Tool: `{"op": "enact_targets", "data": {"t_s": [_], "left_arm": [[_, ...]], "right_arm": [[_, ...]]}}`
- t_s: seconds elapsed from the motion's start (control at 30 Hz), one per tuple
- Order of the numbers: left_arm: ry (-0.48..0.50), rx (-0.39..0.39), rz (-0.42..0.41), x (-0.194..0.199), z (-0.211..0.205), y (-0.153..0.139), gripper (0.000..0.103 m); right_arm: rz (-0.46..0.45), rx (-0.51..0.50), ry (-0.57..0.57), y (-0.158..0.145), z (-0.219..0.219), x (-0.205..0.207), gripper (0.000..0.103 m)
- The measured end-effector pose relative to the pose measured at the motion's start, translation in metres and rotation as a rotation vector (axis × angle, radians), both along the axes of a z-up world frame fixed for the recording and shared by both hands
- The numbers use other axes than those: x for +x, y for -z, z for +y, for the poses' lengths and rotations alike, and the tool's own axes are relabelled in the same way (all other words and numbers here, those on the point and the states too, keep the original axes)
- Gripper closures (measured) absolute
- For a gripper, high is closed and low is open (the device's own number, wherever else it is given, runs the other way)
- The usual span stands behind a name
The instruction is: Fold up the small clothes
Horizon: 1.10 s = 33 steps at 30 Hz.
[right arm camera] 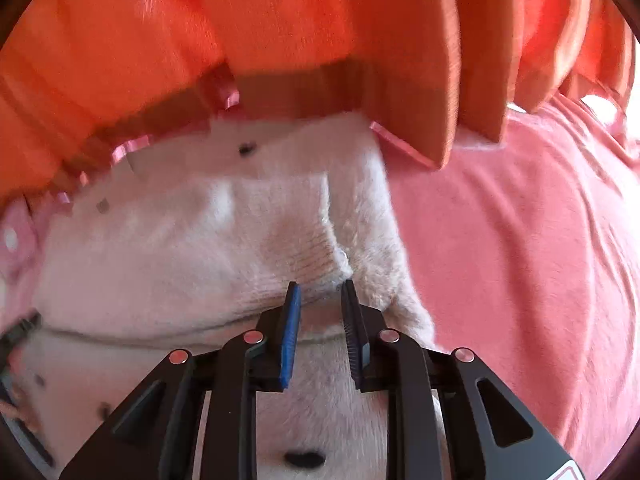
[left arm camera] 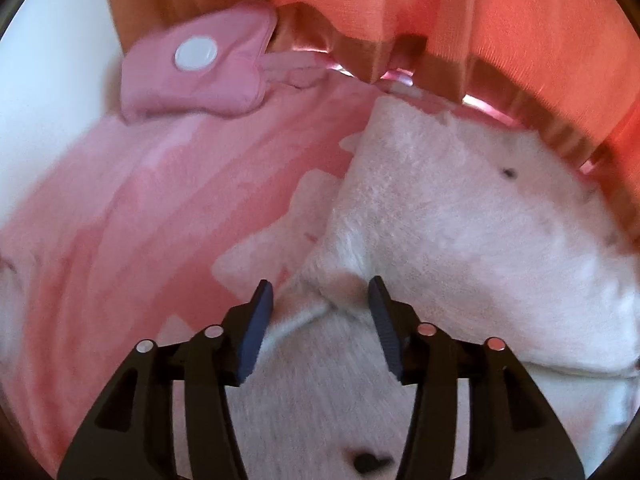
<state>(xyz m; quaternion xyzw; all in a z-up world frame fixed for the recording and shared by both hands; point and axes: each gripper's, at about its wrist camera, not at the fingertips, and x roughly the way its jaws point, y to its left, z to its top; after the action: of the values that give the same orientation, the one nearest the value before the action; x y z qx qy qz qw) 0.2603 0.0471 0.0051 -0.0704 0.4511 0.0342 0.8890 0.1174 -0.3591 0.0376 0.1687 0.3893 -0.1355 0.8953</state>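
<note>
**Fleece garment bunched between both grippers**

Fingers of the left gripper [left arm camera: 322,292] stood apart at the lower centre of the left wrist view, released, with a raised ridge of the white fleece garment [left arm camera: 460,232] sitting in the gap between the pads. A thin seam line ran across the cloth just below the tips. Near the bottom edge of that frame a small dark mark showed on the fleece between the black linkages. In the right wrist view the right gripper [right arm camera: 320,286] held its fingers much closer together at the lower centre, pinching a ribbed cuff of the same white fleece garment [right arm camera: 200,240]; the blue pad [right arm camera: 290,340] lay against the fabric on the left side. A dark oval mark sat on the fleece at the bottom centre of that frame.

Further up, the folded white fleece filled the middle of both frames, speckled with a few dark dots. Beside it lay a pink garment [left arm camera: 100,220], spread across the left of the left wrist view and across the right of the right wrist view. At the upper left of the left wrist view a pink tab with a white snap button [left arm camera: 196,53] rested on the pink cloth.

Farthest back, an orange curtain [right arm camera: 240,20] hung in folds across the top of both frames, its hem reaching down to the fabric, with a shiny pink strip along its lower edge
</note>
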Motion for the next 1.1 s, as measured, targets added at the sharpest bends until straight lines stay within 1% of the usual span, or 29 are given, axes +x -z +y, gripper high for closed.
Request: {"op": "enact_targets", "data": {"t_s": [0.03, 0.07, 0.1, 0.13, 0.17, 0.2, 0.23, 0.27, 0.33, 0.37, 0.43, 0.47, 0.5, 0.53, 0.57, 0.6, 0.67, 0.73, 0.8, 0.87, 0.9, 0.97, 1.0, 1.03, 1.07, 1.1], "left_arm": [[0.001, -0.078, -0.013, -0.010, 0.010, -0.007, 0.047], [0.000, -0.127, -0.030, -0.019, 0.016, -0.015, 0.045], [0.019, -0.160, -0.053, -0.028, 0.022, -0.021, 0.044], [0.037, -0.181, -0.081, -0.040, 0.026, -0.027, 0.042], [0.050, -0.183, -0.104, -0.053, 0.030, -0.031, 0.034], [0.064, -0.173, -0.130, -0.073, 0.036, -0.035, 0.030], [0.082, -0.168, -0.142, -0.088, 0.039, -0.036, 0.029], [0.112, -0.155, -0.134, -0.105, 0.045, -0.035, 0.028], [0.144, -0.141, -0.085, -0.127, 0.055, -0.029, 0.028], [0.155, -0.147, -0.046, -0.141, 0.064, -0.023, 0.028], [0.154, -0.164, 0.016, -0.157, 0.080, -0.011, 0.025], [0.139, -0.188, 0.070, -0.164, 0.089, -0.004, 0.024], [0.109, -0.274, 0.136, -0.168, 0.103, 0.004, 0.024], [0.089, -0.352, 0.171, -0.172, 0.113, 0.010, 0.024], [0.077, -0.391, 0.190, -0.176, 0.118, 0.012, 0.024], [0.062, -0.406, 0.219, -0.178, 0.122, 0.015, 0.024], [0.056, -0.387, 0.240, -0.180, 0.122, 0.019, 0.024], [0.073, -0.392, 0.240, -0.181, 0.118, 0.019, 0.024], [0.104, -0.427, 0.271, -0.181, 0.111, 0.023, 0.023], [0.123, -0.409, 0.272, -0.185, 0.101, 0.023, 0.021], [0.140, -0.405, 0.272, -0.189, 0.097, 0.022, 0.021], [0.138, -0.394, 0.272, -0.190, 0.092, 0.023, 0.022], [0.128, -0.383, 0.267, -0.190, 0.089, 0.023, 0.034], [0.127, -0.378, 0.268, -0.190, 0.087, 0.022, 0.044], [0.132, -0.386, 0.273, -0.190, 0.086, 0.022, 0.067], [0.142, -0.433, 0.296, -0.190, 0.086, 0.022, 0.093]], "right_arm": [[-0.037, 0.031, 0.007, -0.011, 0.000, -0.018, 0.078], [-0.060, 0.045, 0.003, -0.017, 0.000, -0.031, 0.073], [-0.077, 0.053, -0.002, -0.021, 0.001, -0.048, 0.069], [-0.083, 0.045, -0.014, -0.024, 0.005, -0.071, 0.062], [-0.074, 0.030, -0.031, -0.024, 0.007, -0.086, 0.058], [-0.059, 0.015, -0.045, -0.023, 0.008, -0.101, 0.057], [-0.032, 0.001, -0.059, -0.018, 0.007, -0.117, 0.055], [0.017, -0.009, -0.070, -0.013, 0.004, -0.135, 0.053], [0.095, -0.005, -0.079, -0.001, -0.003, -0.159, 0.052], [0.134, 0.020, -0.072, 0.005, -0.009, -0.174, 0.052], [0.169, 0.120, -0.072, 0.011, -0.020, -0.196, 0.052], [0.174, 0.166, -0.079, 0.013, -0.024, -0.206, 0.050], [0.184, 0.195, -0.082, 0.015, -0.026, -0.214, 0.048], [0.205, 0.223, -0.087, 0.019, -0.026, -0.218, 0.043], [0.234, 0.258, -0.098, 0.026, -0.025, -0.219, 0.041], [0.256, 0.286, -0.104, 0.031, -0.023, -0.220, 0.041], [0.320, 0.354, -0.122, 0.047, -0.017, -0.217, 0.041], [0.358, 0.365, -0.116, 0.051, -0.014, -0.215, 0.041], [0.355, 0.417, -0.114, 0.053, -0.013, -0.209, 0.041], [0.369, 0.467, -0.134, 0.058, -0.007, -0.204, 0.040], [0.375, 0.469, -0.137, 0.058, -0.004, -0.201, 0.039], [0.371, 0.458, -0.136, 0.055, 0.001, -0.195, 0.039], [0.366, 0.470, -0.149, 0.055, 0.005, -0.192, 0.040], [0.367, 0.471, -0.152, 0.056, 0.009, -0.189, 0.047], [0.363, 0.456, -0.160, 0.054, 0.014, -0.188, 0.076], [0.352, 0.443, -0.168, 0.052, 0.018, -0.188, 0.091]]}}
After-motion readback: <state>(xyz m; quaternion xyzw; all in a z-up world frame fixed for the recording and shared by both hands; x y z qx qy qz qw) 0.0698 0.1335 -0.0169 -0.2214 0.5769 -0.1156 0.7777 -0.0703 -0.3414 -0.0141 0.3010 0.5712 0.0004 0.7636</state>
